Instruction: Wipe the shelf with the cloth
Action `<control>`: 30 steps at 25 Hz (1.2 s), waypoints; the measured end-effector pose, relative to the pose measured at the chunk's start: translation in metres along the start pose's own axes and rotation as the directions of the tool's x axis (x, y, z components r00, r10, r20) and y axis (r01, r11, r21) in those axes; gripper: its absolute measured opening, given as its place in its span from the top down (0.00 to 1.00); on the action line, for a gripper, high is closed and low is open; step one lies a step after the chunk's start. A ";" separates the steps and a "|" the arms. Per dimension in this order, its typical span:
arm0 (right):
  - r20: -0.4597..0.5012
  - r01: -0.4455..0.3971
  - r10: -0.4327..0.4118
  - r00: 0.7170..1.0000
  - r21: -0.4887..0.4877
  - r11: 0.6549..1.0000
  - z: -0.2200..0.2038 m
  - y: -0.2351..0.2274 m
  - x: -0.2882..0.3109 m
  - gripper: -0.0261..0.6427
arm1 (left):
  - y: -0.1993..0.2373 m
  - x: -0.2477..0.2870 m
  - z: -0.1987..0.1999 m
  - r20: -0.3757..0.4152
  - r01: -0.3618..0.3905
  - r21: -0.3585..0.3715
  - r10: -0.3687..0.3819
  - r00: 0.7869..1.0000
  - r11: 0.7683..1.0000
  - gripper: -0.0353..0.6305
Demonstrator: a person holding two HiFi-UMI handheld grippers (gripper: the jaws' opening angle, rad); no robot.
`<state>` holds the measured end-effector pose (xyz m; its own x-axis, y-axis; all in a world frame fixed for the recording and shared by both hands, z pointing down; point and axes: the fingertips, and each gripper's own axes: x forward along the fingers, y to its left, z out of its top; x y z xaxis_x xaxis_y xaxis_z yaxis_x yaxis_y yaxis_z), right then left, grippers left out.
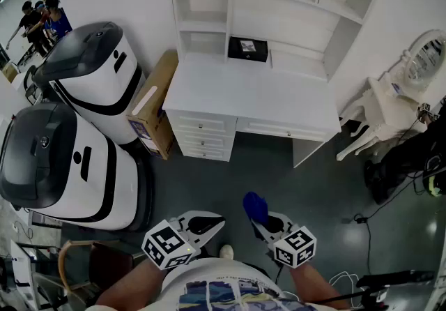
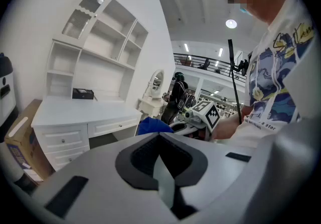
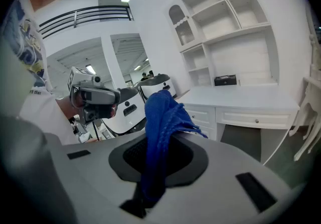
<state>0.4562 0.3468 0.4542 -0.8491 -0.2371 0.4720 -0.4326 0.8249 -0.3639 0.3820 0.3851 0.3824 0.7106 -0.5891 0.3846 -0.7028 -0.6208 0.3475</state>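
Observation:
The white shelf unit (image 1: 203, 18) stands on a white desk (image 1: 244, 93) against the far wall; it also shows in the left gripper view (image 2: 70, 70) and the right gripper view (image 3: 235, 27). A blue cloth (image 1: 255, 206) sticks up from my right gripper (image 1: 260, 218), which is shut on it. In its own view the cloth (image 3: 163, 115) hangs out of the pinched jaws of the right gripper (image 3: 150, 180). My left gripper (image 1: 208, 222) is shut with nothing in it (image 2: 163, 170). Both are held low near the person's body, well short of the desk.
A black box (image 1: 247, 48) lies at the back of the desk. A cardboard box (image 1: 155, 104) leans at the desk's left side. Two large white-and-black machines (image 1: 66, 149) stand left. A white dressing table with a mirror (image 1: 401, 90) stands right; cables (image 1: 390, 198) run over the dark floor.

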 end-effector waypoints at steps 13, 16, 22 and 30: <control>0.007 -0.032 0.032 0.999 0.008 0.999 -0.012 -0.021 -0.010 0.86 | -0.012 0.020 0.005 -0.016 -0.049 0.016 0.049 0.999 0.999 0.94; 0.014 -0.040 0.041 0.999 -0.011 0.999 -0.001 -0.020 0.004 0.86 | 0.001 0.015 0.006 -0.005 -0.052 0.009 0.053 0.999 0.999 0.94; 0.033 -0.008 0.007 0.999 0.014 1.000 0.028 -0.029 0.043 0.86 | 0.049 0.002 0.022 0.033 -0.028 0.032 0.027 0.999 0.999 0.94; 0.014 -0.002 0.003 1.000 -0.058 0.998 0.102 -0.011 0.141 0.86 | 0.146 -0.061 0.052 0.103 -0.043 0.029 0.039 0.994 0.999 0.94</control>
<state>0.3099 0.2521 0.4425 -0.8545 -0.2419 0.4597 -0.4128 0.8535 -0.3180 0.2379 0.3038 0.3648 0.6822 -0.6634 0.3075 -0.7311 -0.6099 0.3058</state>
